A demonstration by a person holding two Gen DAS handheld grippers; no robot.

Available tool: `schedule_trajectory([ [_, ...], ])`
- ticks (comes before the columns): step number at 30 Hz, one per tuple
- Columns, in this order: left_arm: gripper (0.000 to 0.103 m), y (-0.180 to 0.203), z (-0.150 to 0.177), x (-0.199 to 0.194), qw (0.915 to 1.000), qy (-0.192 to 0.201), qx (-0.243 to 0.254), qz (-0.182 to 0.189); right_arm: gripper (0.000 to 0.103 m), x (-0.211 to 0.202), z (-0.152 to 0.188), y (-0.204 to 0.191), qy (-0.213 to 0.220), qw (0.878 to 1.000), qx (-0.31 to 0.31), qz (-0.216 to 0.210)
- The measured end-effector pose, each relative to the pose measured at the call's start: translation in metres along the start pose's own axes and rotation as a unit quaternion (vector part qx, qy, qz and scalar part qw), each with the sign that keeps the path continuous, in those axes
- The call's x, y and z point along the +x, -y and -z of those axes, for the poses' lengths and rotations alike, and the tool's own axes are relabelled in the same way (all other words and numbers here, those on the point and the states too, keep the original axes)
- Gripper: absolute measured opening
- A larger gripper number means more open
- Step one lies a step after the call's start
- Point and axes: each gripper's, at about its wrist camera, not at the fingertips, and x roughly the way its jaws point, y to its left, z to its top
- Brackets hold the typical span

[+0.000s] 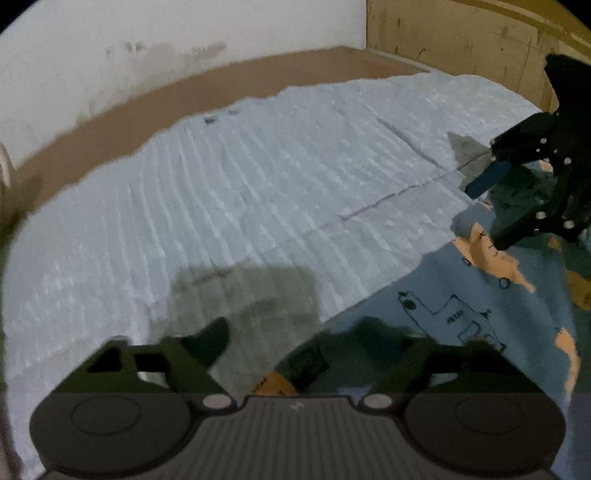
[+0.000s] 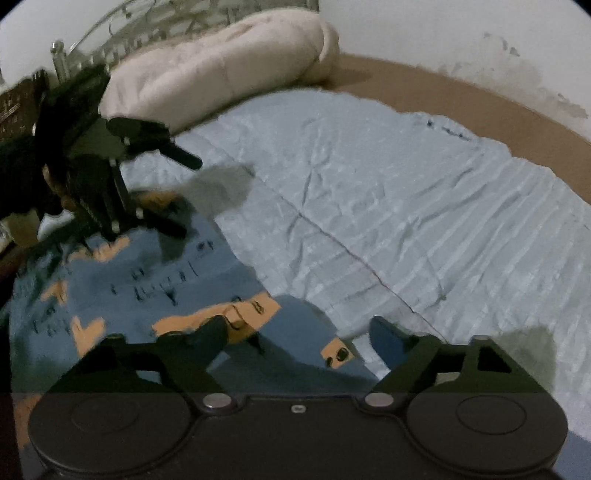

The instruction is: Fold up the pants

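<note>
The pants (image 1: 461, 310) are blue with orange patches and black line drawings. They lie on a pale blue quilted bedspread (image 1: 240, 206), at the lower right of the left wrist view and the lower left of the right wrist view (image 2: 140, 280). My left gripper (image 1: 295, 336) is open, its fingers spread above the pants' edge. It also shows in the right wrist view (image 2: 184, 195), open over the pants. My right gripper (image 2: 299, 332) is open above the pants' edge, holding nothing. In the left wrist view it (image 1: 484, 210) hovers open at the right.
A cream rolled duvet (image 2: 221, 70) lies at the head of the bed by a metal headboard (image 2: 122, 29). A brown mattress border (image 1: 147, 103) runs along a white wall (image 1: 147, 37). A wooden panel (image 1: 461, 33) stands at the far right.
</note>
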Motion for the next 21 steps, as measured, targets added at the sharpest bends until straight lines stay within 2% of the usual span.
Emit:
schedule_trajectory([
  [1,0.067,-0.001,0.001,0.000,0.9998,-0.006,-0.007,0.018,0.069,0.001,0.001,0.001,-0.007,1.000,0.000,-0.002],
  [3,0.051,-0.002,0.003,0.001,0.9986,-0.016,-0.014,0.049,0.052,0.000,0.004,0.001,-0.015,1.000,0.000,-0.002],
  [4,0.045,-0.002,0.003,0.002,0.9983,-0.020,-0.016,0.053,0.048,0.000,0.004,0.001,-0.017,1.000,-0.002,-0.002],
  [6,0.011,0.001,0.005,0.001,0.9984,-0.025,-0.025,0.044,0.032,-0.002,0.006,-0.003,-0.021,1.000,-0.007,-0.003],
  [7,0.007,0.001,0.005,0.000,0.9984,-0.025,-0.034,0.036,0.026,-0.002,0.006,-0.006,-0.024,1.000,-0.012,0.001],
  [8,0.003,0.002,0.004,-0.002,0.9983,-0.023,-0.047,0.027,0.016,-0.002,0.006,-0.009,-0.026,1.000,-0.017,0.005],
  [11,0.000,0.004,0.002,-0.013,0.9977,-0.011,-0.067,0.000,0.005,-0.006,0.002,-0.019,-0.025,0.999,-0.033,0.027],
  [16,0.000,0.004,0.002,-0.038,0.9962,0.021,-0.064,-0.055,0.003,-0.016,-0.013,-0.032,-0.005,0.996,-0.059,0.067],
  [19,0.000,-0.009,-0.001,-0.058,0.9904,0.066,-0.086,-0.086,0.003,-0.022,-0.026,-0.038,0.019,0.990,-0.083,0.110],
  [21,0.000,-0.017,-0.004,-0.068,0.9836,0.098,-0.098,-0.116,0.002,-0.022,-0.040,-0.041,0.041,0.983,-0.096,0.148],
])
